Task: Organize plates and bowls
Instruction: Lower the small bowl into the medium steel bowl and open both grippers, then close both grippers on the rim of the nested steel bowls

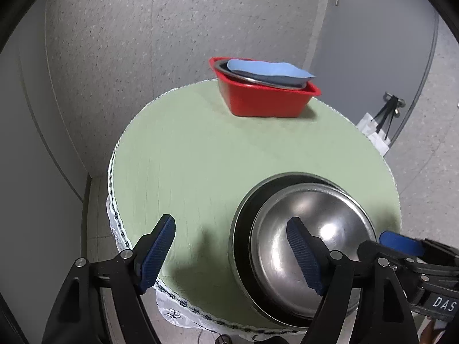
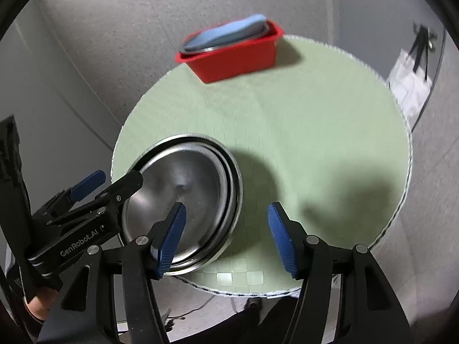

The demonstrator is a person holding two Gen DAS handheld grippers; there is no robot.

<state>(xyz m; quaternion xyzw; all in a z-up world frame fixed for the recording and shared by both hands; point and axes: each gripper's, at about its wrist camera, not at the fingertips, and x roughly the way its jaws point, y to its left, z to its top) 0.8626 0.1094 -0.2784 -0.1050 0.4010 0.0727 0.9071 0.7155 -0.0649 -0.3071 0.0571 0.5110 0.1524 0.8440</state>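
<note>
Two nested steel bowls (image 1: 304, 243), smaller inside larger, at the near edge of the round green table (image 1: 200, 157). Likely light, rigid, not fragile, but polished and slippery; smooth curved walls offering nothing to bite, so best taken at the thin rim, one pad inside and one outside. Probably loose in each other, so lifting the inner alone may drag or rattle the outer. Left gripper (image 1: 233, 255) open, holding nothing, one pad over the inner bowl's hollow, the other over bare cloth beside the stack. Right gripper (image 2: 226, 238) likewise open and empty, one pad above the bowls' near rim, the other over the table. Farther back, a red tub (image 1: 266, 97) near the far table edge, holding a steel dish with a blue plate (image 1: 269, 71) tilted on top. Hard to tell: whether either pad touches steel, how many dishes lie under the blue plate, the stack's near rim behind the fingers. Right view blurred.
</note>
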